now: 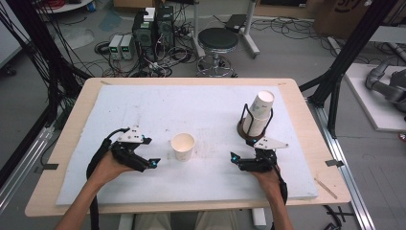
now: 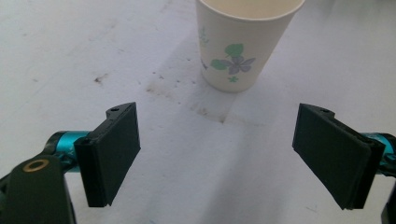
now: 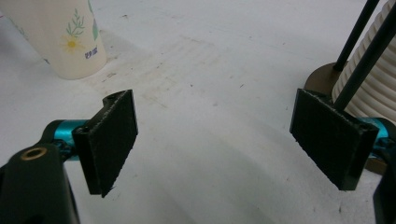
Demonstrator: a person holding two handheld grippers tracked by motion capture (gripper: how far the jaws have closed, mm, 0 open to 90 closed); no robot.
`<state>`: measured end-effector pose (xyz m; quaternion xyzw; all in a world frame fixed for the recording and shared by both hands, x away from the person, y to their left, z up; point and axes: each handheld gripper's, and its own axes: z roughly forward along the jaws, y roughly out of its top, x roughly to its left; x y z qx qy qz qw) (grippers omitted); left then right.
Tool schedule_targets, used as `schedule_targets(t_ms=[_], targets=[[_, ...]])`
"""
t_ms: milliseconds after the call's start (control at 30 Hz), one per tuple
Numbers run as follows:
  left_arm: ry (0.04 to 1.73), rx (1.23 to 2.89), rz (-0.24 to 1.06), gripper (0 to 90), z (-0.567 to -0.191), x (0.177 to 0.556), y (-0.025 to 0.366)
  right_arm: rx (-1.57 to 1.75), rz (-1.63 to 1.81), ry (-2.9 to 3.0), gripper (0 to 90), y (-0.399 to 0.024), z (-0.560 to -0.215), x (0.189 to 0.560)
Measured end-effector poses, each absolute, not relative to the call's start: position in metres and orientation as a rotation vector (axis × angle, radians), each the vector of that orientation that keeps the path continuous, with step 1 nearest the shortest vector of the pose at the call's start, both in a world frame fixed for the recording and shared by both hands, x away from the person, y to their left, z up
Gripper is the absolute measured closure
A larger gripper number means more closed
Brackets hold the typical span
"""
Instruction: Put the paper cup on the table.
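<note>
1. High view: the left hand-held gripper (image 1: pixel 154 163) rests near the table's (image 1: pixel 72 143) front edge, jaws spread apart, empty.
2. A floral paper cup (image 1: pixel 182 146) stands upright mid-table, just beyond those jaws and untouched.
3. The right hand-held gripper (image 1: pixel 233 159) also sits released, empty.
4. A stack of paper cups (image 1: pixel 259 112) leans in a wire holder (image 1: pixel 243 120) toward the right edge.

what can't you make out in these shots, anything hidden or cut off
- Loose paper cup: rim and inside cut off by the top edge of the left gripper view.
- Cup stack in the wire holder: count too small to tell in the high view.
- Same stack in the right gripper view: cut off by the right edge.
</note>
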<state>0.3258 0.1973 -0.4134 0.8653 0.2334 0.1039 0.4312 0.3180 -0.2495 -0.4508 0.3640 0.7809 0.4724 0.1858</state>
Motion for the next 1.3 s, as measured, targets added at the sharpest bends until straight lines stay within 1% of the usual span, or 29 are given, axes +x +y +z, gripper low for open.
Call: schedule_targets(t_ms=[300,500,833,1100,1300], targets=[[0.676,1.992,0.307,15.0,-0.421,0.317,0.221,1.027,1.34,2.191,15.3,-0.25,-0.451,0.317],[0.702,1.947,0.325,14.9,-0.429,0.311,0.235,1.02,1.35,2.183,15.3,-0.251,-0.451,0.315],[0.755,1.83,0.397,14.9,-0.441,0.305,0.255,1.009,1.352,2.157,15.4,-0.251,-0.451,0.313],[0.782,1.78,0.452,14.9,-0.448,0.297,0.267,1.018,1.362,2.159,15.3,-0.252,-0.451,0.314],[0.788,1.72,0.432,14.8,-0.456,0.294,0.279,1.011,1.371,2.153,15.3,-0.253,-0.451,0.313]])
